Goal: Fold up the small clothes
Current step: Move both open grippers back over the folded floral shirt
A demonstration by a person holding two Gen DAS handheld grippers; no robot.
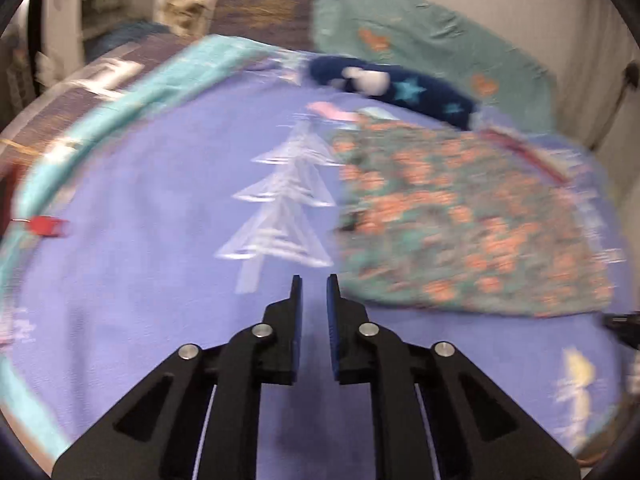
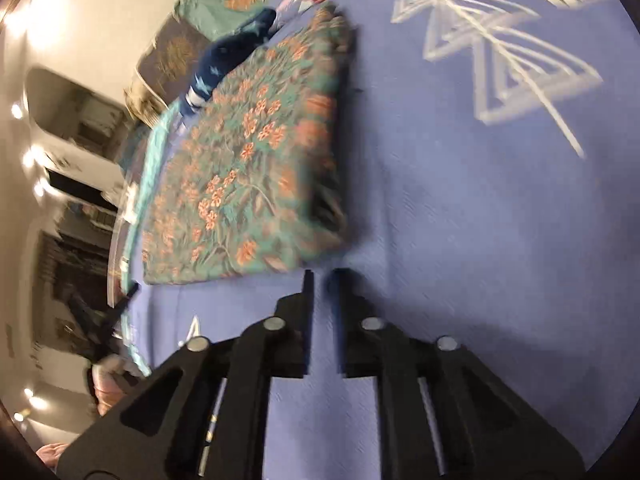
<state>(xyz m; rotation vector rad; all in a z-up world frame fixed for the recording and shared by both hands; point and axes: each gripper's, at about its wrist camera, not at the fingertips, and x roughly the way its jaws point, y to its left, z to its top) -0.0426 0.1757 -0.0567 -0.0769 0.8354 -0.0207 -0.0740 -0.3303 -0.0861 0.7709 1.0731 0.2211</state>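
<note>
**Floral garment folded on the bed, both grippers empty beside it**

- Floral garment point(image 1: 460, 220) lies flat on the purple bedspread point(image 1: 140, 240), already folded into a rough rectangle as far as I can judge. Both views are motion-blurred, so edge detail is soft.
- Left gripper point(image 1: 314, 280): fingers a narrow gap apart, nothing between them, hovering over bare bedspread just beside the garment's near-left corner.
- Right gripper point(image 2: 322, 274): same story, narrow gap, empty, just off the garment's near edge point(image 2: 224, 276).
- Dark blue star-print piece point(image 1: 400, 84) sits beyond the garment, near the teal pillow point(image 1: 420, 40). Looks like the next item, can't confirm.

Risks from here, my read:
- With gaps this narrow, a grab on the thick folded edge would likely pinch only the top layer and peel the fold open.
- Fingertips are low to the bed; a pinch there could catch the bedspread along with the cloth and drag both.
- Reaching over to the blue piece could brush the folded stack and skew it.
- Fast motion, per the blur, makes a missed corner more likely.
</note>
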